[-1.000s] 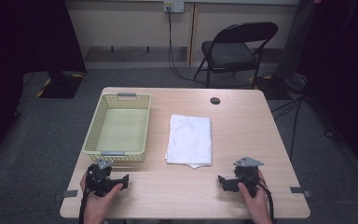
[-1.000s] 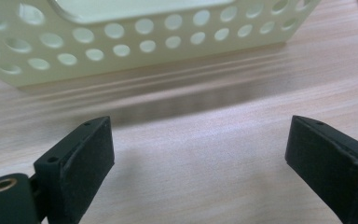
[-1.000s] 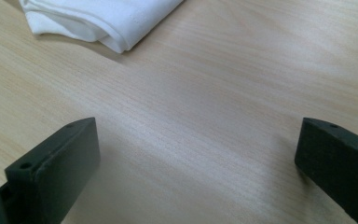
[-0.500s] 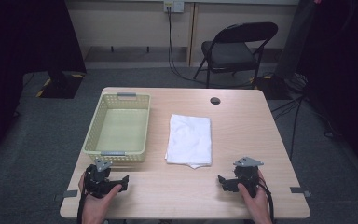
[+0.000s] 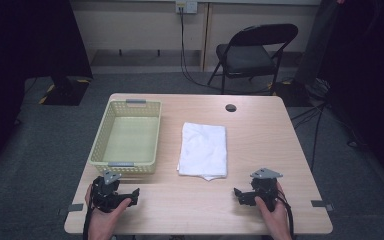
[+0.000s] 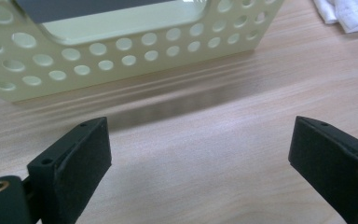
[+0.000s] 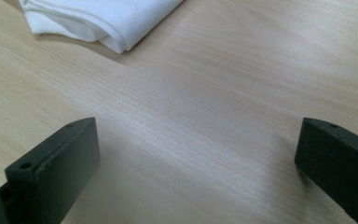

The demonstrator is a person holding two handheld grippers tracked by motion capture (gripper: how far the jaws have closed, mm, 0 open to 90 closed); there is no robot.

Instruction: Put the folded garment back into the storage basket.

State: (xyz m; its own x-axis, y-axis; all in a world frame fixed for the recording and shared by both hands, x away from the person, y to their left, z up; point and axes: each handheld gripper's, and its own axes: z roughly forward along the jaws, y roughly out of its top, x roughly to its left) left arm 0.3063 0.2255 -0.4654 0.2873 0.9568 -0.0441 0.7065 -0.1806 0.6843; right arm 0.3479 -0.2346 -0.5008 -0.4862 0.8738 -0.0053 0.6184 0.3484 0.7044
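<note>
Grippers first, parked along the near edge of the table [image 5: 290, 150], likely so nothing is disturbed before work begins. Left gripper [image 5: 130, 194] near the near-left corner, held in a hand [image 5: 102, 220], jaws spread wide, gripping nothing, touching nothing; bare wood between them in the left gripper view. Right gripper [image 5: 239, 193] toward the near-right corner, held in the other hand [image 5: 275, 215], likewise spread wide and empty, aimed inward across the tabletop toward the cloth.

Farther in, white folded cloth [image 5: 203, 150] flat about mid-table, its near edge well short of the near edge, its near corner [image 7: 116, 44] ahead of the right gripper's jaws and apart from them. Probably folded and laid there ready for lifting.

Beside it on the left, yellow perforated basket [image 5: 100, 145], empty, long side running toward the far edge, its near wall [image 6: 121, 56] just ahead of the left gripper. Open top and spot next to the cloth suggest a place to drop it in.

Far edge: small dark hole [image 5: 230, 107] in the tabletop. Beyond, folding chair [image 5: 252, 52] on the floor.
</note>
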